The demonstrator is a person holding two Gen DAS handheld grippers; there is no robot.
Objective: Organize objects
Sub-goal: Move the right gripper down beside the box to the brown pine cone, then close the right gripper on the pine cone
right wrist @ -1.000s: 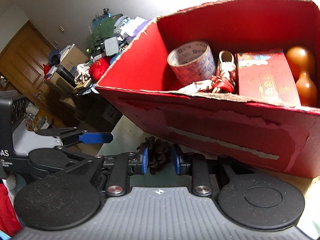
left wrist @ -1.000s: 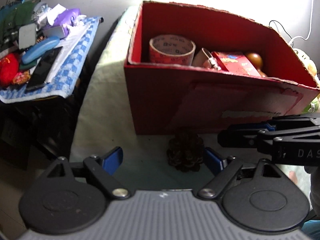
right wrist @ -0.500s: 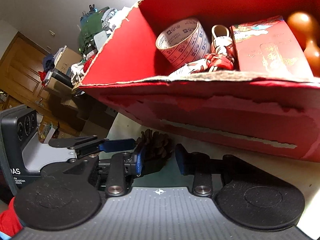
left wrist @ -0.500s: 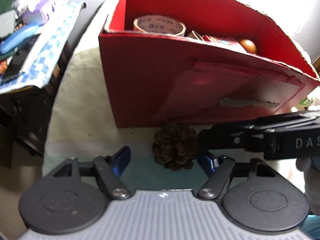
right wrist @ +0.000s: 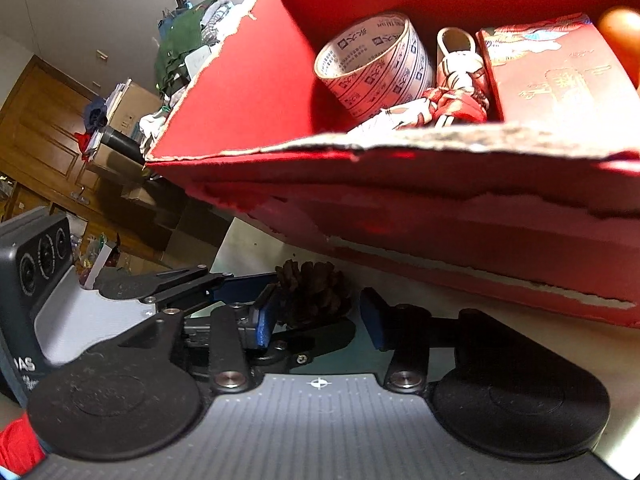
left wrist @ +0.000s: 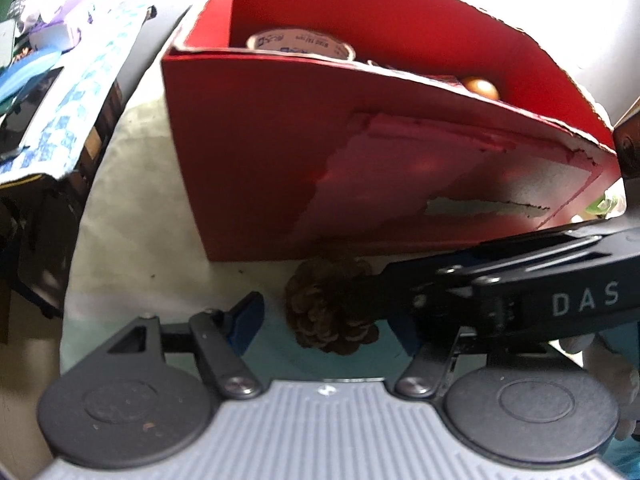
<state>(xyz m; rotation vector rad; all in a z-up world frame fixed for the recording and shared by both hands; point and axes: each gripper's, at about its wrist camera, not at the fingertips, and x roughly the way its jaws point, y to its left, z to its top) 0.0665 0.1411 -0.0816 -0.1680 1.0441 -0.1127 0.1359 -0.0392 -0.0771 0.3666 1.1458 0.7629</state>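
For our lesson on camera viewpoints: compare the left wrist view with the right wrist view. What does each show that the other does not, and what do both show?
Only the left wrist view shows the blue checked cloth on the side table and the box's whole torn front face.

Only the right wrist view shows the wooden door, the red printed packet and the patterned cloth bundle inside the box.

Both show the red box, the tape roll, the pine cone and both open grippers: left gripper, right gripper.

Pine cone [left wrist: 330, 306] hemmed between red box wall [left wrist: 256, 160] and crossing right gripper [left wrist: 394, 280]; open cloth [left wrist: 132, 208] leftward.
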